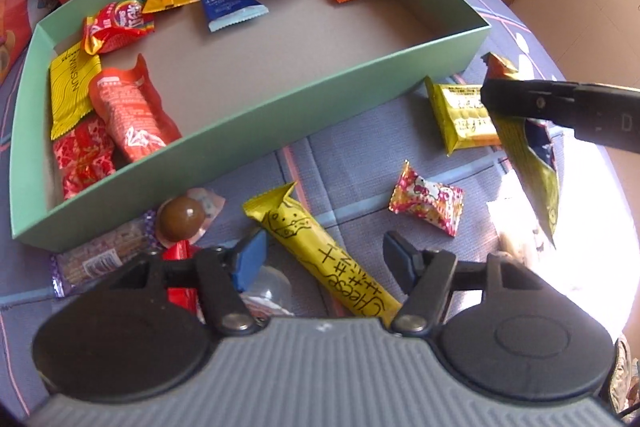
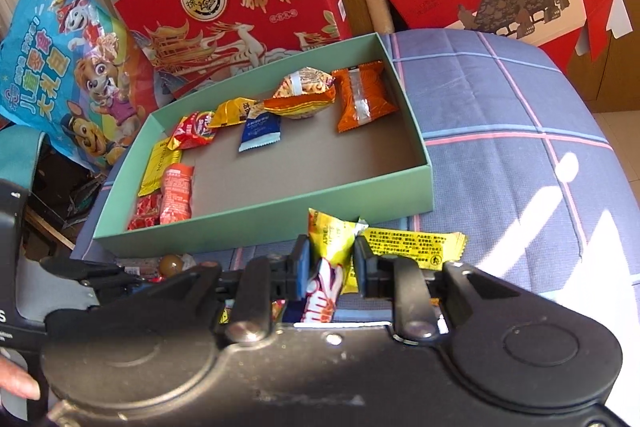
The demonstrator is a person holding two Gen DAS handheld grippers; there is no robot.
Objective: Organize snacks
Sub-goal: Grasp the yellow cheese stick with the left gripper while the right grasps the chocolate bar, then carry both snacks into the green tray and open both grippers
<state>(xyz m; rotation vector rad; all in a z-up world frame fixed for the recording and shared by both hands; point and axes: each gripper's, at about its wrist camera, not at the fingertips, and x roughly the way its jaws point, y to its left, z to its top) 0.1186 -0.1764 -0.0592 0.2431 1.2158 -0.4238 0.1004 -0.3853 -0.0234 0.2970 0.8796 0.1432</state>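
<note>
Right wrist view: the right gripper (image 2: 329, 269) is clamped on a yellow snack packet (image 2: 332, 239), held just outside the near wall of the green box (image 2: 256, 223); its lower end is hidden, possibly clear of the cloth. The left gripper (image 1: 320, 259) stands spread over a yellow cheese stick (image 1: 320, 251) on the blue plaid cloth (image 1: 352, 163).

Red packet (image 1: 182, 271) half hidden behind left gripper (image 1: 320, 261)
</note>
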